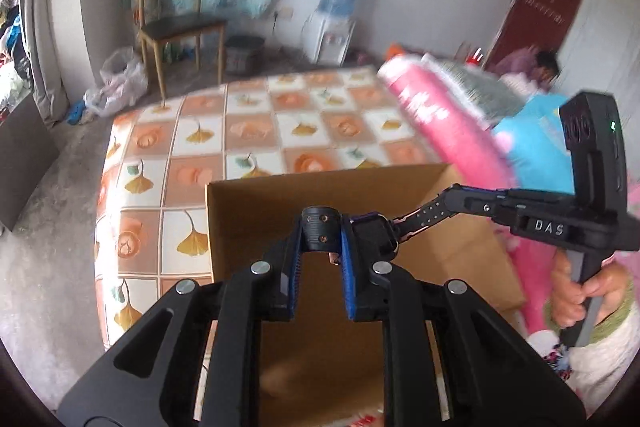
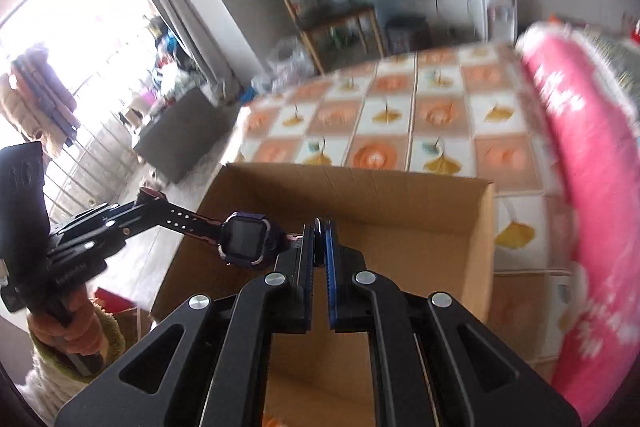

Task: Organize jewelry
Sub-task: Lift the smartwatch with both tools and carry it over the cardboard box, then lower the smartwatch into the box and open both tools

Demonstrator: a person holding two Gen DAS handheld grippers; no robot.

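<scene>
Two tools, left tool and right tool, each clamp a strap end of the watch stretched between them.

Daylight floods in from my left through a window, blown out to white glare. The room is bright with soft shadows. Fisheye distortion bends the edges inside a dark round border. Motion blur smears the far wall and the pink bedding.
</scene>
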